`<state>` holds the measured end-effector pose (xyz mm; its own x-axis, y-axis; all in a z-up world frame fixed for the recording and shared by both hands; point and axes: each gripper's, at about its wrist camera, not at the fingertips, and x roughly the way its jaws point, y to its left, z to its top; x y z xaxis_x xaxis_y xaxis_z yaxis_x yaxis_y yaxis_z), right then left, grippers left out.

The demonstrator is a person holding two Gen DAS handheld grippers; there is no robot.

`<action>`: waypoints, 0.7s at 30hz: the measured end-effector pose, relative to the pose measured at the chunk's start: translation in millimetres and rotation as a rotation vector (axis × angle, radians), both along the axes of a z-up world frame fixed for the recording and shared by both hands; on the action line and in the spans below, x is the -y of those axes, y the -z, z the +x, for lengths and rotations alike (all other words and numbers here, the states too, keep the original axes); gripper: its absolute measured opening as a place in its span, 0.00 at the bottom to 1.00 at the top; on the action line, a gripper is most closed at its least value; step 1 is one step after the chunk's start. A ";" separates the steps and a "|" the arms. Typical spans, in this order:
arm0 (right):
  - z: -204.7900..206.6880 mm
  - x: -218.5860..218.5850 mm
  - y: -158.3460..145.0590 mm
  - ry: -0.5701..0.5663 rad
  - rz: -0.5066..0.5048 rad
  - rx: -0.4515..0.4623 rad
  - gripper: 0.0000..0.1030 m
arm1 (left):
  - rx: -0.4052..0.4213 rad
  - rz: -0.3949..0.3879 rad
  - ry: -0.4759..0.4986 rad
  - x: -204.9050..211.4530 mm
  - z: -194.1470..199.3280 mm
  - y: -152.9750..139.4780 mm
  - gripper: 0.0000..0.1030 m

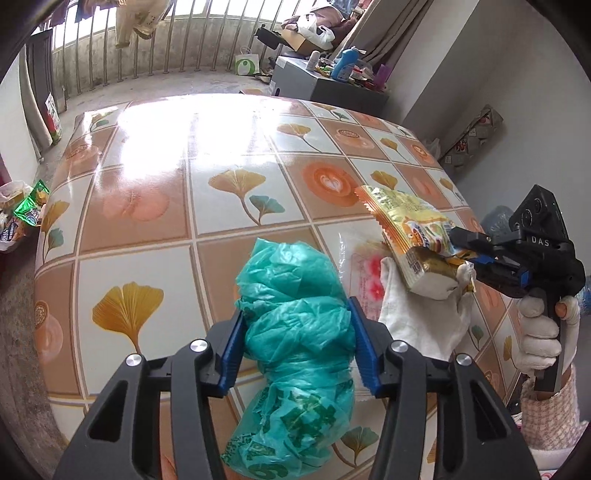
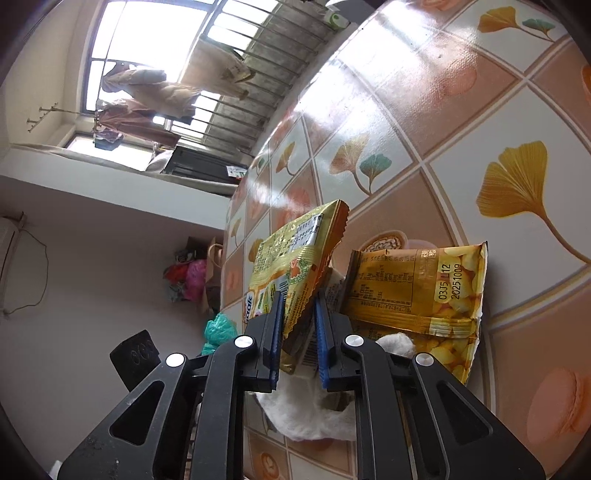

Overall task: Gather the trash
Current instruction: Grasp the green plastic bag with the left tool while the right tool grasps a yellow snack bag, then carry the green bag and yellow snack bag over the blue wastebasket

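Pretty clearly someone's home, a lived-in room next to a balcony. The bench (image 1: 155, 206) wears a glossy oilcloth printed with ginkgo leaves and latte cups, very kitchen-table vibes. At 12 o'clock in the left wrist view there's a railing (image 1: 166, 48) with laundry (image 1: 136, 22) hanging to dry above it. Around 1 o'clock sits a small grey cabinet (image 1: 314, 83) piled with bottles and clutter, including a blue bottle (image 1: 345, 62). Snack bags lie on the floor (image 1: 26, 214) at 9 o'clock.
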<state>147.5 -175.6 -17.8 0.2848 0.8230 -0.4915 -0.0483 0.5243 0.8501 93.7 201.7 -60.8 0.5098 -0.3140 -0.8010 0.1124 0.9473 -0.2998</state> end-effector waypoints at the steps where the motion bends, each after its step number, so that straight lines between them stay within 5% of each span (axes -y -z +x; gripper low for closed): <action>1: -2.4 2.1 -0.5 0.002 0.007 0.004 0.14 | 0.008 -0.006 -0.011 -2.6 -0.5 -2.7 0.48; 21: -24.0 25.3 -12.9 0.044 0.098 0.101 0.12 | 0.170 -0.144 -0.048 -2.9 0.7 -56.3 0.48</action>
<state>123.5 -200.9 -4.9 0.3654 0.8511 -0.3769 -0.1147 0.4429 0.8892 94.4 204.6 -4.5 0.6505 -0.3909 -0.6512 0.1287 0.9017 -0.4128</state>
